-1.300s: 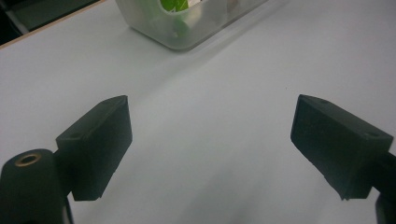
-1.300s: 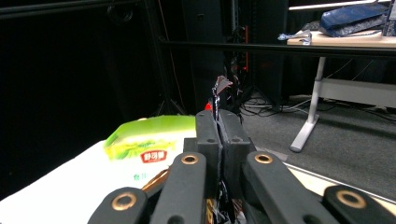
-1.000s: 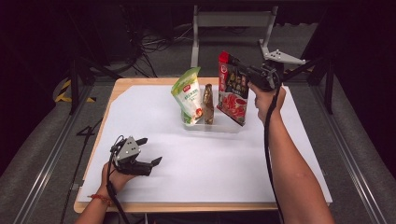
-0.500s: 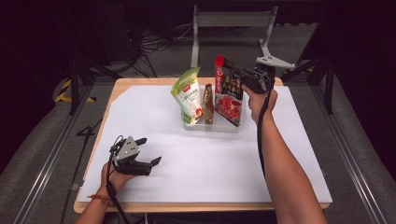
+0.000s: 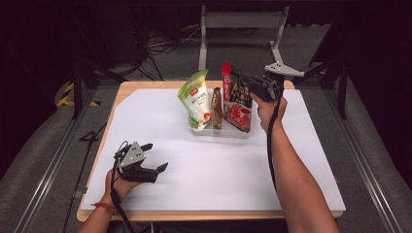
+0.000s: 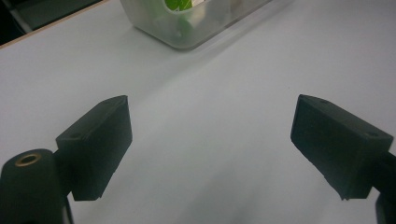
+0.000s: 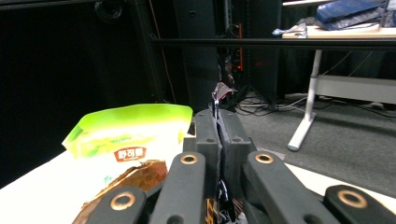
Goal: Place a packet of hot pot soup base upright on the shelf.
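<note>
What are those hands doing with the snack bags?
A person holds a gripper in each hand. The right gripper is pinched shut on the top of a red and black snack bag, which stands in a clear plastic bin beside a green bag and a slim brown packet. The left gripper rests open on the white table cover, holding nothing.

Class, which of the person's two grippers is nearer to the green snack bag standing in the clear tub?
Right. The right gripper is at the tub, two packets over from the green snack bag; the left gripper rests far off at the table's near edge.
</note>
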